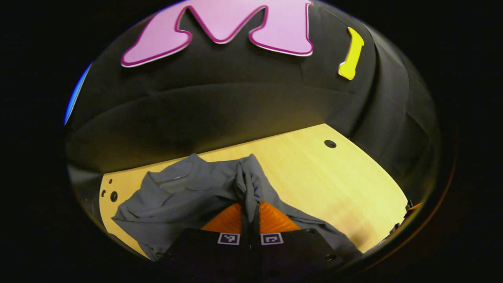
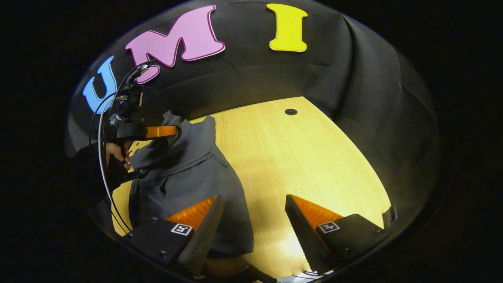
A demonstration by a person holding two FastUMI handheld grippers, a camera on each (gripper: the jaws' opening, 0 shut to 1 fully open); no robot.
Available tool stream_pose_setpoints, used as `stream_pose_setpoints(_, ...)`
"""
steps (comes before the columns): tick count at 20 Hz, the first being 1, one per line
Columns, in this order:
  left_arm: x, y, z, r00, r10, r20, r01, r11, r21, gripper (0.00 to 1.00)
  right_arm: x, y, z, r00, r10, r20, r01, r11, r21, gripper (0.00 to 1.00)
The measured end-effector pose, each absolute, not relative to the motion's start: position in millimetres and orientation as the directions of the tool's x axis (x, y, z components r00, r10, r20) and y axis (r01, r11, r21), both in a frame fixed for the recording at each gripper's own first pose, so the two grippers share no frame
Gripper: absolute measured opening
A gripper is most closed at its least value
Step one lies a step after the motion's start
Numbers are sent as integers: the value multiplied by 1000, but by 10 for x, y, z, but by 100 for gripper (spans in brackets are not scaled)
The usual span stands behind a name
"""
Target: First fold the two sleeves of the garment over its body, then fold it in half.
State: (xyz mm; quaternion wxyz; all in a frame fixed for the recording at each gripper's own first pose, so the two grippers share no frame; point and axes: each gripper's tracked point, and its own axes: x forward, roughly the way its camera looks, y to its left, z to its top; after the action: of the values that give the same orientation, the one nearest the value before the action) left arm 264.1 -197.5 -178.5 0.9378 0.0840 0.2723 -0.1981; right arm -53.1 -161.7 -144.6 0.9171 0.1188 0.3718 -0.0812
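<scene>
While pinched between the left gripper [image 1: 250, 210] fingers, a bunched fold of the grey garment [image 1: 188, 192] rises off the wooden table [image 1: 334, 181]. Rumpled, spread toward 9 o'clock in the left gripper view. Right gripper [image 2: 253, 220] fingers wide apart, holding nothing, above the garment's edge; bare tabletop toward 1 o'clock.

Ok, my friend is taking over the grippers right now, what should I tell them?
Left gripper: shut on a bunched fold of the grey garment, lifted off the wooden table.
Right gripper: open, holding nothing, hanging over the garment's near edge.
Garment lies crumpled at the table's left side.
Done: no neat fold visible yet.
Left: lay both sleeves over the body, then fold in half.
</scene>
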Motion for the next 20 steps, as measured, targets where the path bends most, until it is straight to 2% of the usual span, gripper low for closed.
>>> stream_pose_setpoints(3,2729,-2104,-1889,778,-308,-547,429,897,105,8,-510,-1663,-1492,705,-53,-707,233,959,161,99)
stream_pose_setpoints(7,2762,-2165,-2039,768,-299,-566,410,909,77,22,-511,-1689,-1553,699,-31,-715,218,961,172,99)
stream_pose_setpoints(11,2638,-2184,-1970,751,-345,-562,403,915,-23,65,-468,-1696,-1576,696,-10,-718,206,960,187,99)
stream_pose_setpoints(14,2559,-1887,-1881,778,-291,-556,331,943,-31,100,-436,-1653,-1609,690,11,-724,188,963,194,99)
stream_pose_setpoints(20,1990,-929,-1871,807,-202,-554,170,979,-109,98,-429,-1426,-1790,648,76,-758,118,973,198,99)
